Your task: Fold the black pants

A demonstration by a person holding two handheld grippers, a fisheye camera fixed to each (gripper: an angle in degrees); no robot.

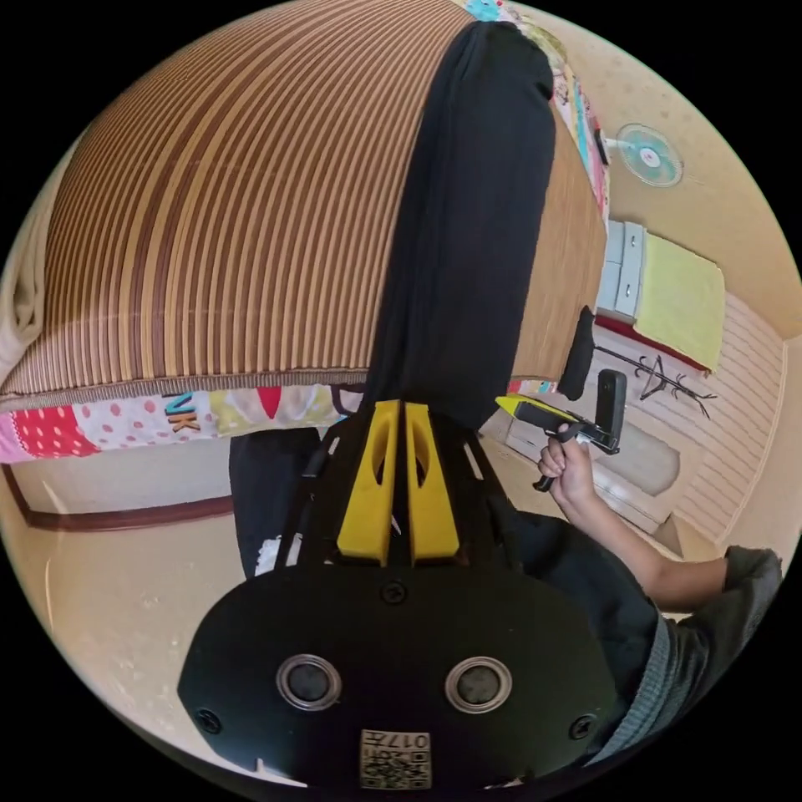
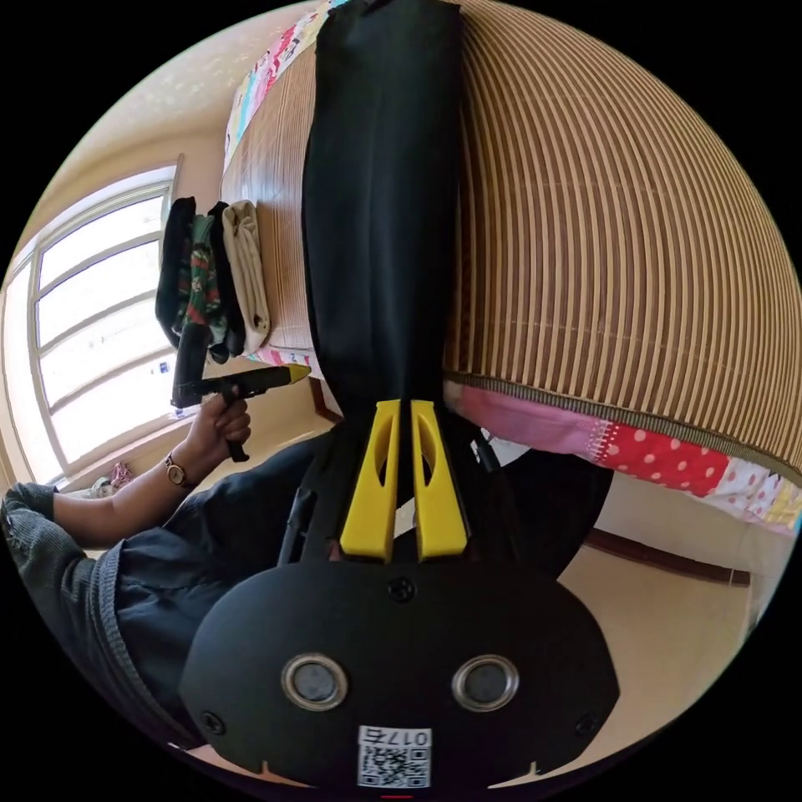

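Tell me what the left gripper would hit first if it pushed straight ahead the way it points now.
Most likely the long black pants: the left gripper has its yellow jaws nearly together at their near end, where they hang over the edge of the brown striped bamboo mat. Depth is unclear.

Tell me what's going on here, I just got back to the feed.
A person stands at the foot of a bed covered by a striped mat, one claw in each hand. The black pants lie lengthwise along the mat, with one end hanging over the bed's edge. Both the left claw and the right claw look shut on that end. A small stack of folded clothes sits further along the bed.
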